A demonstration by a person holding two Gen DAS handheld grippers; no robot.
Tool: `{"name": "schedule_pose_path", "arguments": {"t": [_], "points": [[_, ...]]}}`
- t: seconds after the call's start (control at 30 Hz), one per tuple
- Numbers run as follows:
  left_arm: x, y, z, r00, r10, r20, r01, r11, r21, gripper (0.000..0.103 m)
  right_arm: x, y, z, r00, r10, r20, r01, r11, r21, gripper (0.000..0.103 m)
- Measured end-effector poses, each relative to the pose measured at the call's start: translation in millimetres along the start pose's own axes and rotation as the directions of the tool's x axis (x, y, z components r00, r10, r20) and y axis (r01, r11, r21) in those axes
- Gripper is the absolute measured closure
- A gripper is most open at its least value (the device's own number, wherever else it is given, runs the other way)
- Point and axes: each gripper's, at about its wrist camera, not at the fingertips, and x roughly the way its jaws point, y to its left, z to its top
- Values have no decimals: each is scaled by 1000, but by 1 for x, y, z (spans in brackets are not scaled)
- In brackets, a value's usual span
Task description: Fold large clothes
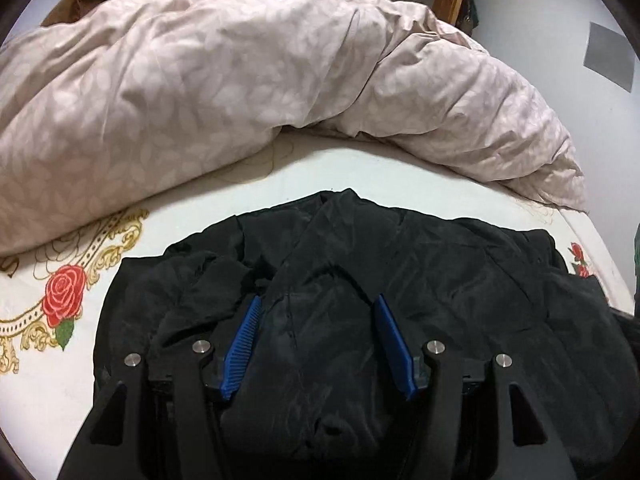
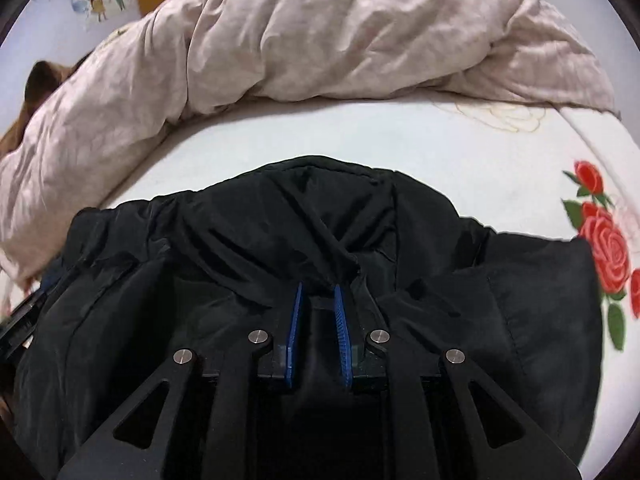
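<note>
Through the left wrist camera we are looking down at a black jacket (image 1: 400, 280) lying crumpled on a white bed sheet (image 1: 320, 168) printed with red roses (image 1: 64, 292). Our left gripper (image 1: 318, 300) is hovering over the jacket with its blue pads (image 1: 240, 352) spread well apart and a rounded hump of the dark fabric sitting between them; we cannot tell whether the pads are touching it. Beyond the jacket a pale pink duvet (image 1: 240, 80) is lying heaped across the far side of the bed.

Through the right wrist camera we are seeing the same jacket (image 2: 500, 300) from its other side, nearer a cluster of roses (image 2: 604, 248) on the sheet (image 2: 360, 140). Our right gripper (image 2: 318, 290) is pinching a gathered fold of the black fabric, its blue pads (image 2: 344, 328) drawn nearly together, with creases running up from the tips. The duvet (image 2: 320, 32) is bunched behind.
</note>
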Motion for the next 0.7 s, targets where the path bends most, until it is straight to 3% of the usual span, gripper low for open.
{"name": "schedule_pose_path", "arguments": {"t": [0.17,0.33,0.4,0.47,0.57,0.7], "points": [[-13,-1,13,999,-1,-39,1,1000,3,43,-24,8,10,999,-34,-6,34,999,0,85],[-77,-8,6,996,-61,61,60,998,12,43,-107,37,-1,986,69,151,-63,997,-44,79],[-91,-13,-5,994,-90,65,89,996,11,43,-119,51,-16,981,116,157,-105,992,-75,73],[-92,-19,-19,994,-103,47,102,995,23,43,-112,68,-34,983,141,116,-127,985,-117,73],[-66,-23,-40,995,-88,-48,88,996,7,42,-71,66,-58,995,97,5,-95,989,-117,73],[-52,-27,-50,997,-56,-58,58,998,34,41,-53,60,-63,997,77,16,-74,987,-144,74]]}}
